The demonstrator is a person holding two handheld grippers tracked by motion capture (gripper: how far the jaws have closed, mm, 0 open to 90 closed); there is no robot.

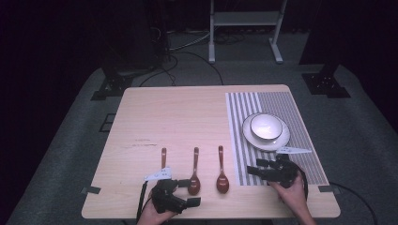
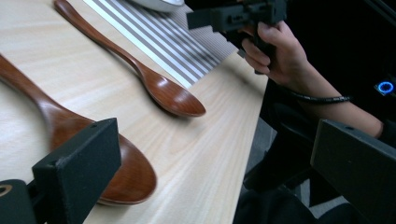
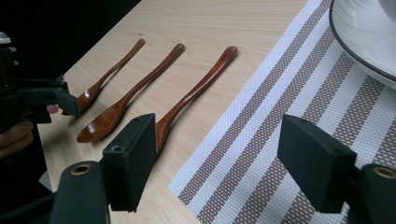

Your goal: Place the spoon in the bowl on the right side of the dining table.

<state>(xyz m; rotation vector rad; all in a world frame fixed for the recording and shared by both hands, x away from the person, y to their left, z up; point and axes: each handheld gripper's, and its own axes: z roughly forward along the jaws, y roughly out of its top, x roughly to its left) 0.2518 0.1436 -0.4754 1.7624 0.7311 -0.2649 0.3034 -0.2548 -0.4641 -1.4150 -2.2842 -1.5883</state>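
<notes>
Three brown wooden spoons lie side by side near the table's front edge: the left spoon (image 1: 163, 161), the middle spoon (image 1: 194, 174) and the right spoon (image 1: 221, 172). My left gripper (image 1: 187, 192) is open at the front edge, its jaws pointing right just in front of the middle spoon's bowl (image 2: 126, 177); nothing lies between them. My right gripper (image 1: 257, 167) is open over the striped placemat (image 1: 244, 108), jaws pointing left toward the right spoon (image 3: 201, 86). In the right gripper view the jaws of the right gripper (image 3: 219, 154) stand wide apart over the placemat's edge.
A white bowl (image 1: 265, 126) sits on a white plate (image 1: 281, 138) on the placemat, behind my right gripper. The wooden table (image 1: 164, 117) has open surface behind the spoons. Beyond it are a white rack frame (image 1: 244, 28), black stands and floor cables.
</notes>
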